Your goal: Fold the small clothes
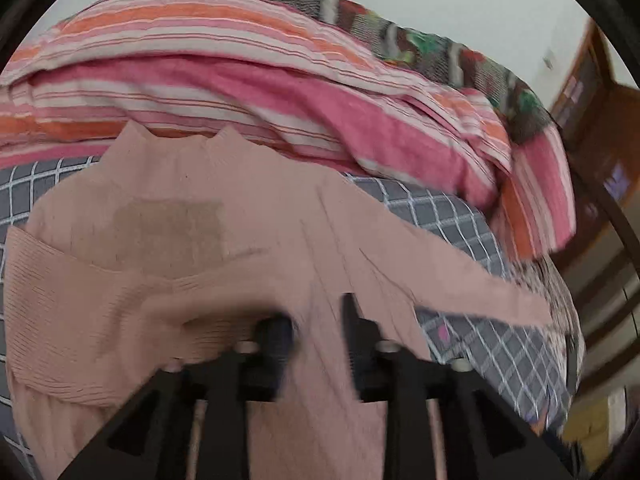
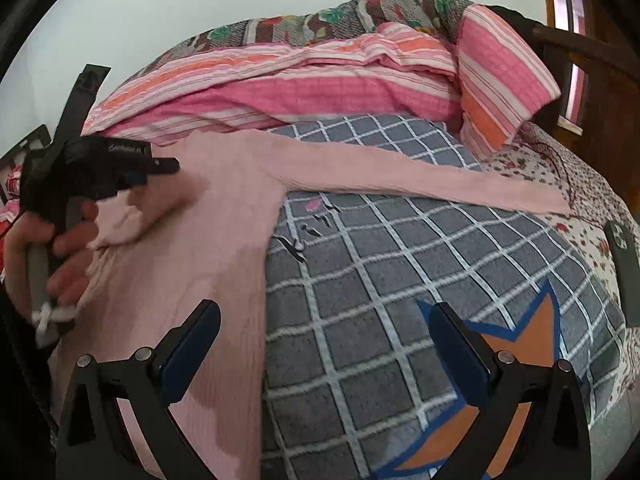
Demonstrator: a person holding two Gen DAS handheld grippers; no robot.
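One pink knit sweater [image 2: 224,216] lies flat on a grey checked blanket [image 2: 400,280], one sleeve [image 2: 460,188] stretched out, the other folded across its body. The left gripper [image 1: 316,320] hovers over it, jaws parted, gripping nothing. The right gripper [image 2: 324,320] is spread wide and empty. One striped quilt [image 2: 320,84] is heaped behind; one phone [image 2: 622,240] lies near the bed's edge.

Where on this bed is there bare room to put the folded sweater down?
The grey checked blanket is bare between the sweater's body, its outstretched sleeve and the open right gripper. The floral sheet holds a phone. The striped quilt crowds the far side.
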